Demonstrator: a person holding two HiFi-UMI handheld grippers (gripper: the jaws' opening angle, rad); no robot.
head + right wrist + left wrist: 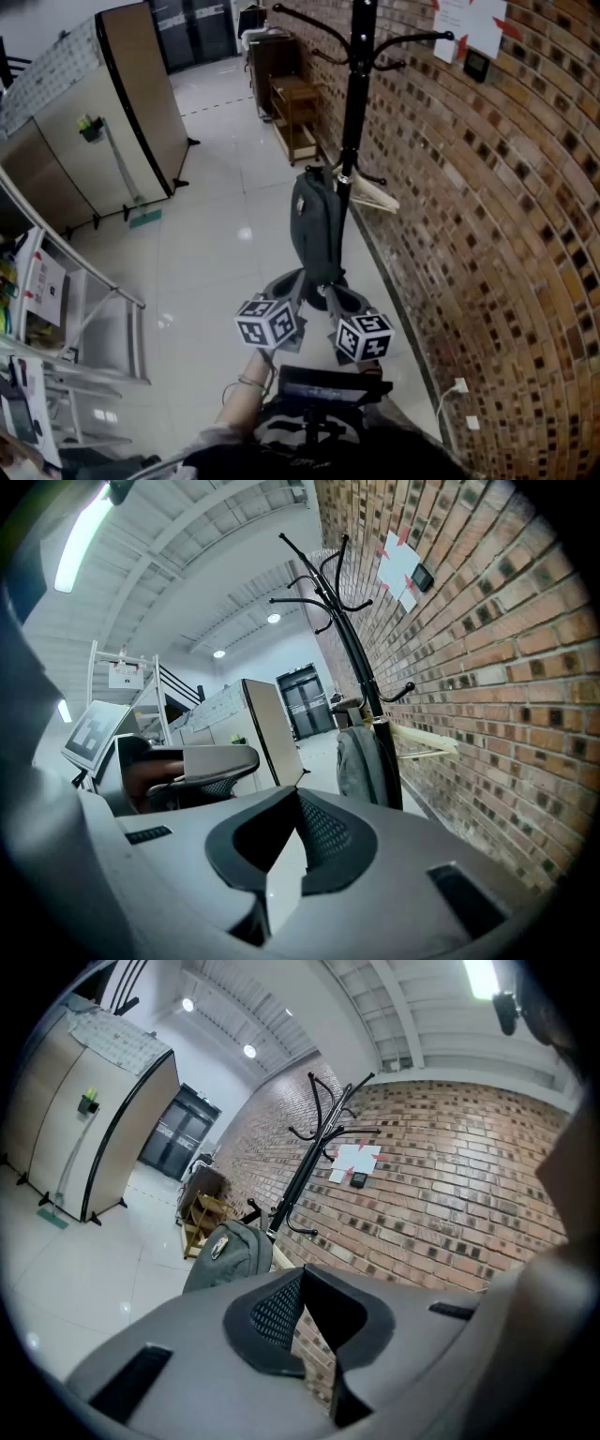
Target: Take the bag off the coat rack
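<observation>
1. One grey bag (314,225) is hanging upright low on the black pole of the coat rack (354,84), with a wooden hanger (377,197) just beside it.
2. Left gripper (294,281) is pointing at the bag's lower end, its jaws pressed together with nothing between them.
3. Right gripper (334,294) is sitting just beside the left one, jaws likewise closed and empty. Both gripper views are showing the bag ahead, clear of the tips.
4. Brick wall (487,206) is running along the rack's right side, and glossy pale floor (216,234) is spreading to the left. Wooden shelf unit (295,117) is standing further back.
</observation>
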